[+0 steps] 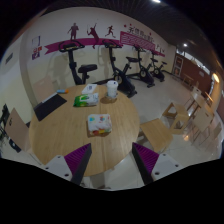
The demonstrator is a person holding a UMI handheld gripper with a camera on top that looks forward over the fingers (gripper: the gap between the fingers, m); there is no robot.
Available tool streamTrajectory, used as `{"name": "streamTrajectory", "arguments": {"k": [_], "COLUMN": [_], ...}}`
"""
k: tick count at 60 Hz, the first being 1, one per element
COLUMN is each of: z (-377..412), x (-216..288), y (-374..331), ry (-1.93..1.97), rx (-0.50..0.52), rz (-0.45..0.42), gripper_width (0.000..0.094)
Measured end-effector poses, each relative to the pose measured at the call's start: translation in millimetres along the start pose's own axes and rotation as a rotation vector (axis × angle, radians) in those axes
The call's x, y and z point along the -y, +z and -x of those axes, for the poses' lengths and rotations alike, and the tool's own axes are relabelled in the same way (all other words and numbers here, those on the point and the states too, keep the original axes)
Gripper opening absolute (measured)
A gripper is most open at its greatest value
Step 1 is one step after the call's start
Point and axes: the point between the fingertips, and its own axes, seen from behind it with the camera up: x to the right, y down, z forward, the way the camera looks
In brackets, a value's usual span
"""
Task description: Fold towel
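Tongs (112, 160) held apart and empty, raised well above the near edge of the round wooden worktop (60, 128), evidently to survey it before descending. Folded towel (98, 124) lies near the worktop's centre, beyond the fingers; a green-and-white pack (87, 98) and white cup (112, 89) sit toward the far edge.

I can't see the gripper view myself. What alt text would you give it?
A gripper hangs open above a round wooden table, its purple-padded fingers empty. On the table lie a folded patterned towel, a green-and-white pack and a white cup. Exercise bikes line the far wall.
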Motion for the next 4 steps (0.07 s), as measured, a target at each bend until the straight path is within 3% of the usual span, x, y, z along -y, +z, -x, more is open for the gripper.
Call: {"name": "streamTrajectory", "arguments": {"k": [4], "z": [3.1], "x": [-0.7], "y": [1.3], "ry": [-0.002], "rx": [0.007], "rz": [0.003], "gripper_width": [0.0855]}}
